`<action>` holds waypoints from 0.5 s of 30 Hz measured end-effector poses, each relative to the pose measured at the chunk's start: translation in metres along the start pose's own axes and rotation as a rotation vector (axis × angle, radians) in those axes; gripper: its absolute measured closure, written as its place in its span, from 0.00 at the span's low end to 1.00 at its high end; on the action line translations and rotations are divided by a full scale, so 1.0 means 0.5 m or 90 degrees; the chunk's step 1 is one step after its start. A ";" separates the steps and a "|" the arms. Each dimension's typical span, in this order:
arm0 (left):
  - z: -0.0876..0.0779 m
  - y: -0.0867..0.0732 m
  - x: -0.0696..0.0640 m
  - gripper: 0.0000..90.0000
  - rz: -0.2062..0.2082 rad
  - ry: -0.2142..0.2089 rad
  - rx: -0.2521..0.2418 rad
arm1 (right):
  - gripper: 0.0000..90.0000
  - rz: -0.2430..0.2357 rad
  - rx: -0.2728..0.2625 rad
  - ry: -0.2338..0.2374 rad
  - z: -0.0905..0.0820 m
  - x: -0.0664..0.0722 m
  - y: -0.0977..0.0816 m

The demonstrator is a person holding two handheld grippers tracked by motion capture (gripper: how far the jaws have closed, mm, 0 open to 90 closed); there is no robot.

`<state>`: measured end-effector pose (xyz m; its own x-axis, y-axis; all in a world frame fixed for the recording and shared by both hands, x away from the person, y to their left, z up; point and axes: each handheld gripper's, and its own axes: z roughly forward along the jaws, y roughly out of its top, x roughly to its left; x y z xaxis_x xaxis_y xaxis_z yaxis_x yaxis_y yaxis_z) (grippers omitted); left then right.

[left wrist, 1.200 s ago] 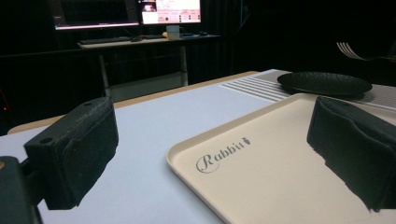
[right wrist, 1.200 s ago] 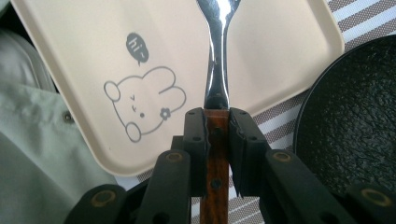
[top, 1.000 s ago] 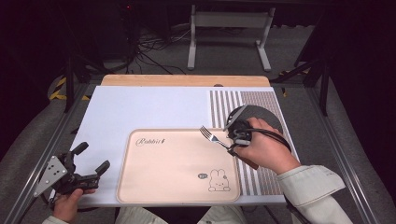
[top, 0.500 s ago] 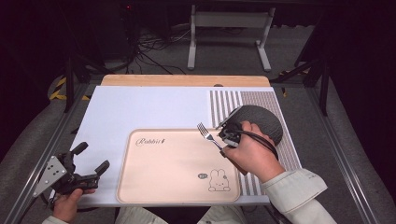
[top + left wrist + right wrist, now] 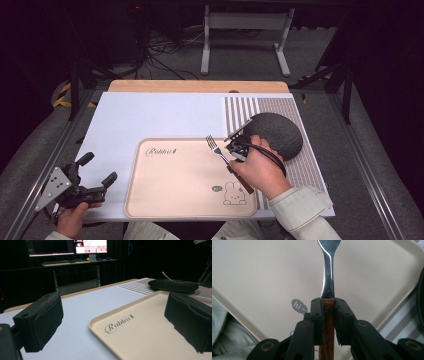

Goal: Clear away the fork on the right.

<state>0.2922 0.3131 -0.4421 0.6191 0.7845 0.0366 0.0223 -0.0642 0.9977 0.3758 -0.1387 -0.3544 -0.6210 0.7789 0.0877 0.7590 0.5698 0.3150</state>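
Observation:
A fork (image 5: 218, 148) with a steel head and a brown wooden handle (image 5: 328, 322) is clamped in my right gripper (image 5: 235, 151), which hangs over the right part of the cream tray (image 5: 170, 190). In the right gripper view the two black pads (image 5: 316, 315) press on the handle from both sides, tines pointing away over the tray (image 5: 262, 277). My left gripper (image 5: 95, 170) rests at the table's front left corner, jaws wide apart and nothing between them. Its view looks across the tray (image 5: 140, 340) toward the dark plate (image 5: 173, 285).
A dark round plate (image 5: 277, 132) lies on a striped mat (image 5: 240, 112) at the right. The white table top (image 5: 150, 117) stretches behind the tray. A metal stand (image 5: 245, 30) is on the floor beyond. A desk with monitors (image 5: 67, 247) is far off.
My right gripper has carried the fork leftward and toward the person, from the plate's edge to over the tray. The left gripper has stayed put.

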 end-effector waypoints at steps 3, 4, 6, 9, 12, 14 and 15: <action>0.000 0.000 0.001 0.03 -0.001 0.002 -0.002 | 0.88 0.004 -0.001 0.007 0.013 0.002 0.001; 0.000 0.000 0.001 0.03 -0.001 0.003 -0.002 | 0.88 0.006 0.002 0.010 0.019 0.004 0.001; 0.000 0.000 0.001 0.03 0.000 0.002 -0.003 | 0.88 0.004 0.009 0.010 0.028 0.006 0.000; -0.001 0.000 0.001 0.03 -0.001 0.002 -0.003 | 0.88 0.009 0.010 0.014 0.042 0.007 -0.002; 0.000 0.000 0.001 0.03 0.000 0.002 -0.002 | 0.88 0.015 0.018 0.016 0.053 0.006 -0.006; 0.000 0.000 0.001 0.03 -0.001 0.003 -0.001 | 0.88 0.021 0.024 0.014 0.059 0.005 -0.009; 0.000 0.000 0.001 0.03 -0.001 0.003 -0.001 | 0.88 0.022 0.026 0.018 0.060 0.004 -0.010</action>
<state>0.2924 0.3133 -0.4422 0.6148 0.7879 0.0360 0.0216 -0.0624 0.9978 0.3767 -0.1321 -0.3843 -0.5998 0.7903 0.1252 0.7866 0.5538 0.2731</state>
